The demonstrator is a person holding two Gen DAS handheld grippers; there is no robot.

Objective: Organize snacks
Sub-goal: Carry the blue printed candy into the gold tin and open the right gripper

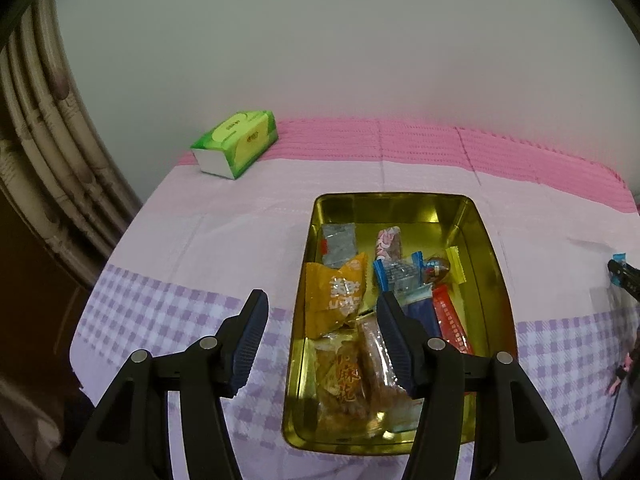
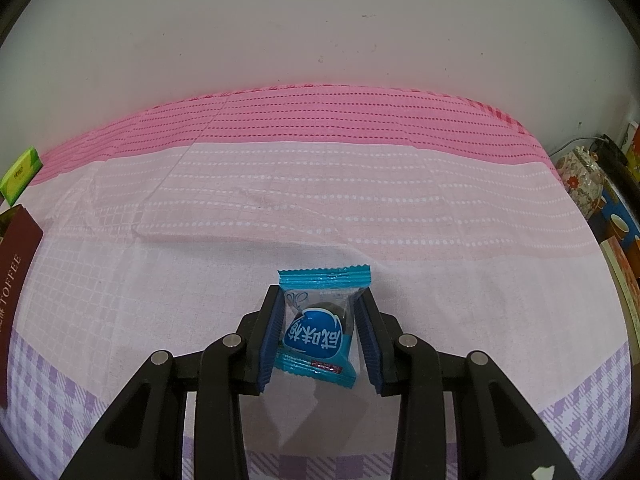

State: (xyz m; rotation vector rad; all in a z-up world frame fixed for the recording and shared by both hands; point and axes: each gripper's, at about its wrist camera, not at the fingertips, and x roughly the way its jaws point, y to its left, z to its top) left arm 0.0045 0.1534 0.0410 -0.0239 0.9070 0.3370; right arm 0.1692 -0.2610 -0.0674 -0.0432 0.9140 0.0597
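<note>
A gold tin tray point(image 1: 493, 264) on the pink and lilac cloth holds several wrapped snacks. Among them are an orange packet point(image 1: 336, 296), a silver packet point(image 1: 338, 242), a red stick point(image 1: 450, 320) and clear pastry bags point(image 1: 348, 384). My left gripper point(image 1: 322, 298) hangs open over the tray's near left side with nothing between its fingers. My right gripper point(image 2: 320, 293) is shut on a blue candy packet point(image 2: 316, 332), held just above the cloth to the right of the tray. In the left wrist view the right gripper's tip point(image 1: 624, 276) shows at the right edge.
A green tissue pack point(image 1: 236, 144) lies at the table's back left by the wall. A brown toffee box lid point(image 2: 16, 256) sits at the left edge of the right wrist view. Floral clutter point(image 2: 582, 184) stands beyond the table's right edge. A curtain point(image 1: 40, 160) hangs at the left.
</note>
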